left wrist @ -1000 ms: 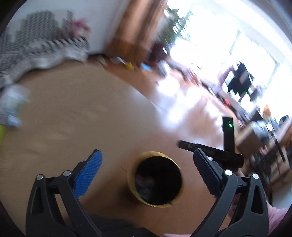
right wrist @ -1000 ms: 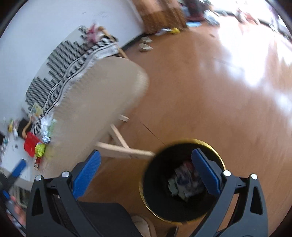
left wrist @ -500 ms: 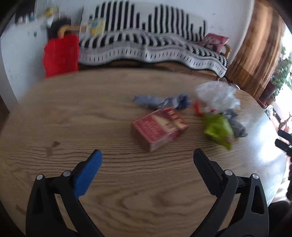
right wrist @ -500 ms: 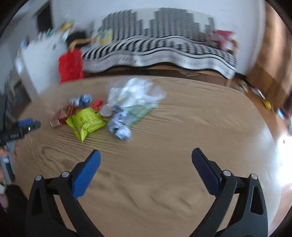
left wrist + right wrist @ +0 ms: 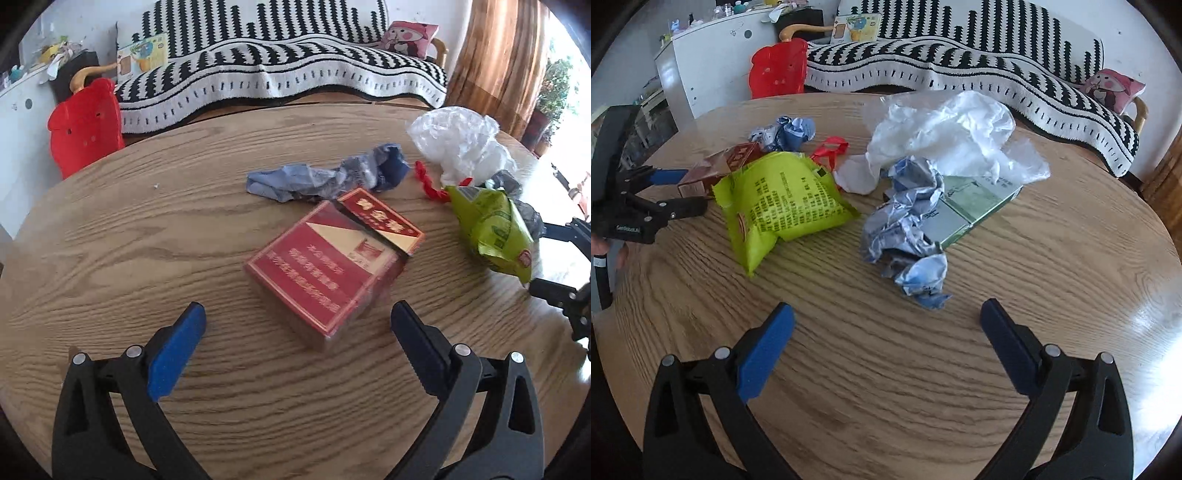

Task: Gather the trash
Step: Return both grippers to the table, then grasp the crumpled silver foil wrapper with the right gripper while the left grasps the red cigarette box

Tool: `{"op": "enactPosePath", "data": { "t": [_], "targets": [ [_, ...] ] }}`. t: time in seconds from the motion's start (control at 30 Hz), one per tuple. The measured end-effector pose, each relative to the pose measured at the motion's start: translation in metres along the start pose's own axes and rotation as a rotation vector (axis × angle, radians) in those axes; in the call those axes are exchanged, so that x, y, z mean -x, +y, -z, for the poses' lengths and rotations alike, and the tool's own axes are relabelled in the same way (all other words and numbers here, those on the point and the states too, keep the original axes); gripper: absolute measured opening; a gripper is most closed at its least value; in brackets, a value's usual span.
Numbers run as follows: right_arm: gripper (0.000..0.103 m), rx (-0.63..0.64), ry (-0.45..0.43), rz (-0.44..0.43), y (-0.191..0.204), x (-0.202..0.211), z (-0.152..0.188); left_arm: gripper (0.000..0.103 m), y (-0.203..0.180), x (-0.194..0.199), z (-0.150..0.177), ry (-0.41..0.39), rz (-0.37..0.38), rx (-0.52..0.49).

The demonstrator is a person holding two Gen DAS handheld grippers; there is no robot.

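Note:
Trash lies on a round wooden table. My left gripper is open just short of a red cigarette box, its fingers either side of the near corner. Beyond the box are a crumpled blue wrapper, a white plastic bag and a lime snack bag. My right gripper is open and empty, a little short of a crumpled blue-white wrapper that rests against a pale green box. The lime snack bag and white plastic bag lie behind it.
A sofa under a black-and-white blanket runs behind the table, with a pink cushion on it. A red plastic chair and a white cabinet stand at the back left. Brown curtains hang at the right.
A second ago both grippers hung over a black, gold-rimmed bin on the floor. They swung up to the table and have since moved closer to the trash, still open.

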State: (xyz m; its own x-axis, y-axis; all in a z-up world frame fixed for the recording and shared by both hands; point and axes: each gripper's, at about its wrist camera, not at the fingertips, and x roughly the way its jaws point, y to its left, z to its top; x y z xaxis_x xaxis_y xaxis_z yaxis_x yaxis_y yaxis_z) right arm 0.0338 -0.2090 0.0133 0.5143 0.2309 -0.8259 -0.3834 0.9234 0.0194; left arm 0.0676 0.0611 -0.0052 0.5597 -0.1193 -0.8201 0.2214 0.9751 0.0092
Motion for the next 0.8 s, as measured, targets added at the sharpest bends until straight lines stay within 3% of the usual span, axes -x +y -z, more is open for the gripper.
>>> {"op": "enactPosePath", "data": {
  "t": [0.17, 0.27, 0.4, 0.47, 0.6, 0.63, 0.67, 0.7, 0.8],
  "targets": [
    [0.097, -0.021, -0.003, 0.015, -0.005, 0.0, -0.005, 0.097, 0.001, -0.002, -0.002, 0.004, -0.016, 0.011],
    [0.083, -0.051, -0.029, 0.013, -0.013, 0.004, -0.007, 0.098, 0.001, -0.004, -0.004, 0.004, -0.025, 0.019],
    [0.08, -0.085, -0.044, -0.01, -0.017, 0.0, -0.013, 0.098, -0.002, -0.011, -0.012, 0.003, -0.017, 0.006],
    [0.069, -0.088, -0.051, -0.004, -0.017, -0.001, -0.016, 0.098, -0.005, -0.012, -0.015, 0.003, -0.006, -0.007],
    [0.063, -0.091, -0.053, 0.013, -0.017, -0.002, -0.018, 0.097, -0.008, -0.015, -0.018, 0.001, 0.006, -0.023],
    [0.056, -0.103, -0.058, 0.016, -0.02, -0.003, -0.02, 0.094, -0.01, -0.015, -0.019, -0.002, 0.011, -0.028],
    [0.036, -0.115, -0.063, 0.018, -0.022, -0.003, -0.02, 0.08, -0.011, -0.014, -0.019, -0.009, 0.016, -0.033],
    [0.035, -0.125, -0.069, 0.011, -0.023, -0.001, -0.019, 0.071, -0.013, -0.011, -0.02, -0.029, 0.018, -0.042],
    [0.03, -0.126, -0.072, -0.004, -0.018, 0.001, -0.015, 0.065, -0.013, -0.011, -0.021, -0.04, 0.026, -0.029]
  ]
}}
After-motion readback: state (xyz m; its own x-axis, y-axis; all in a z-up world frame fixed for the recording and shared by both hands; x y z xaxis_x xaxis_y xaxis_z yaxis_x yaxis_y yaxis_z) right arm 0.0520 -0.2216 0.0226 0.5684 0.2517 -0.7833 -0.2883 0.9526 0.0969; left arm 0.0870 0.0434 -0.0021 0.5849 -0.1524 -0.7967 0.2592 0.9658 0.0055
